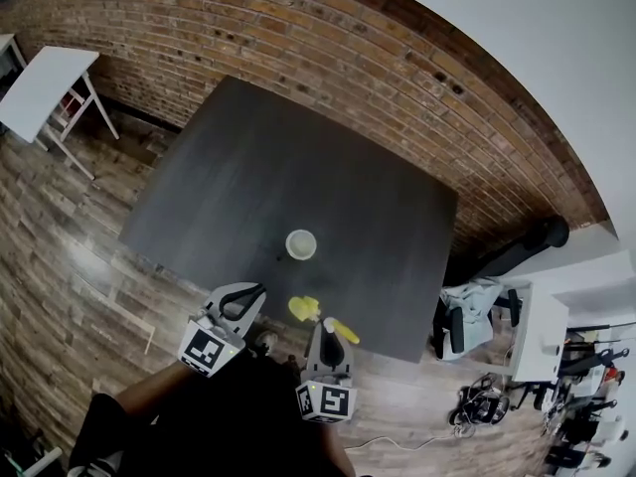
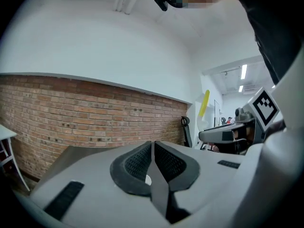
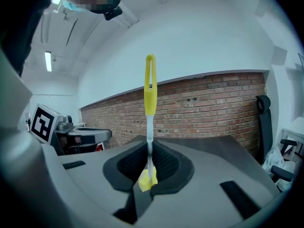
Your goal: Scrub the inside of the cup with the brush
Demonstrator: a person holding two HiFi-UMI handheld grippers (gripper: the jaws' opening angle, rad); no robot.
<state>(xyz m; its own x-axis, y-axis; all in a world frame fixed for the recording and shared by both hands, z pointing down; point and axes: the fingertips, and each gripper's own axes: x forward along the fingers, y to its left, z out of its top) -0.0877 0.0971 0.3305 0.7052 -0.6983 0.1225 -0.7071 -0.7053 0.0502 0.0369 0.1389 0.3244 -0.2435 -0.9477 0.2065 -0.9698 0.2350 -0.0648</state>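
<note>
Right tongs (image 3: 150, 148) are clenched on the brush (image 3: 150, 94), pinching its thin pale stem. The yellow handle sticks out one side of the jaws and the yellow head the other. Left tongs (image 2: 153, 146) are clenched too, pads together w/ nothing btwn them, so they're empty. In the head view both tongs (image 1: 248, 296) (image 1: 326, 328) hang at the near edge of the table (image 1: 298, 157). The brush (image 1: 304, 308) lies crosswise, not aimed down.

The cup (image 1: 300, 244) stands upright and alone mid-table, beyond both tongs, w/ nothing touching it. Scrubbing hasn't begun, I'd say; this looks like the approach.

Risks from here:
- Cup is unheld. If the brush goes in w/o the left tongs opening and steadying it first, any sideways scrub force will prob. slide or tip it. It looks light.
- The grip is on a skinny stem, so pushing the head against the cup wall could make the brush pivot or slip in the pads.
- The head must be turned downward before entry. If it comes in at an angle it may catch the rim and knock the cup over.
- The left tongs could bump the cup if they reach in while shut.
</note>
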